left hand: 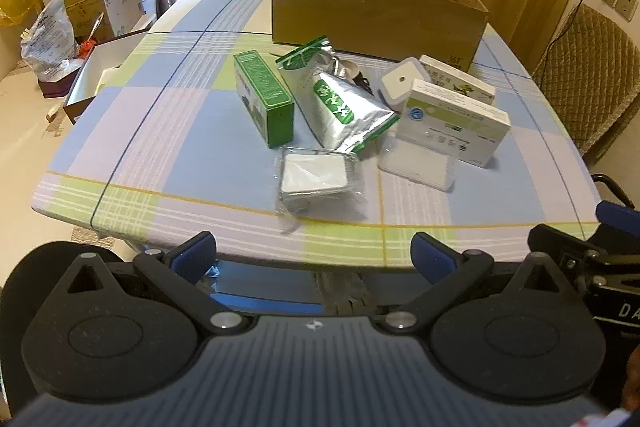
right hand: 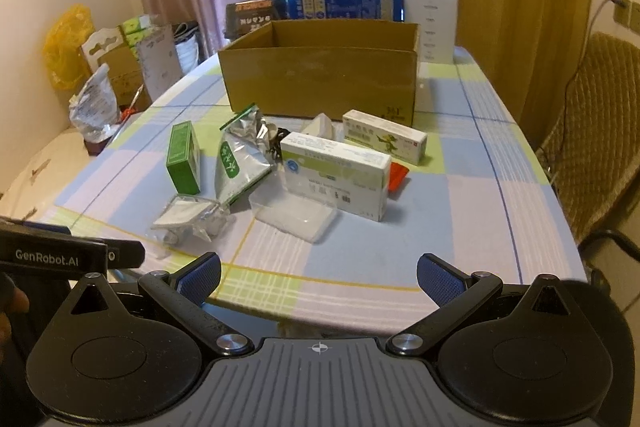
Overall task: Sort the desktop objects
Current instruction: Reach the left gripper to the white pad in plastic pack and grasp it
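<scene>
Both grippers, left (left hand: 314, 253) and right (right hand: 319, 277), hold jaws wide; "GenRobot.AI" reads on the left one.

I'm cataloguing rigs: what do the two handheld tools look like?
Both match: the left tool and right tool have black linkage arms, round black hubs, silver pivot pins, blue ribbed fingers and a grey ribbed body. White "GenRobot.AI" lettering marks the left one's side.

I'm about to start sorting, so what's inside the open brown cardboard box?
Only bare inner walls of the open brown cardboard box show in either view. Its front wall hides the floor, so any contents there cannot be seen.
</scene>
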The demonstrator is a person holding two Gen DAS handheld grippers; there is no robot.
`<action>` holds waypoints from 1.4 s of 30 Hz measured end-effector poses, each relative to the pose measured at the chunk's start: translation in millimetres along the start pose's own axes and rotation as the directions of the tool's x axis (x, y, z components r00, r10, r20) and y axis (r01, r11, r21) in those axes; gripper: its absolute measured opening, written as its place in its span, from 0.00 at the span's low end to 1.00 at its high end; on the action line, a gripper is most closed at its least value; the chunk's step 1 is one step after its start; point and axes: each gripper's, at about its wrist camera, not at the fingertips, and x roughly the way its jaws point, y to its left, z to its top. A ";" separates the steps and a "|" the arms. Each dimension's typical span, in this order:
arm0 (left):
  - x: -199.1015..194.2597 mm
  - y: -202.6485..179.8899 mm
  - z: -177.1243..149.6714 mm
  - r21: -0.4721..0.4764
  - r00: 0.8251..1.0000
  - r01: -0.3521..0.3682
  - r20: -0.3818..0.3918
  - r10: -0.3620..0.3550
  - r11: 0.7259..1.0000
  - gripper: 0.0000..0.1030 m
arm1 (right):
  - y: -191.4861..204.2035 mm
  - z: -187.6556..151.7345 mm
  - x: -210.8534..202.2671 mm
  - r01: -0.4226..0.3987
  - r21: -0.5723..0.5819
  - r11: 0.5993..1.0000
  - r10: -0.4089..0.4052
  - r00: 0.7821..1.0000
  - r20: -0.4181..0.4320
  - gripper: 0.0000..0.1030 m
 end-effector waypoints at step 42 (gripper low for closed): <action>131.0 7.7 42.4 0.076 0.995 0.088 -0.063 -0.083 0.993 0.74 | -6.8 21.5 127.2 -0.026 0.056 0.998 0.035 0.987 -0.154 0.98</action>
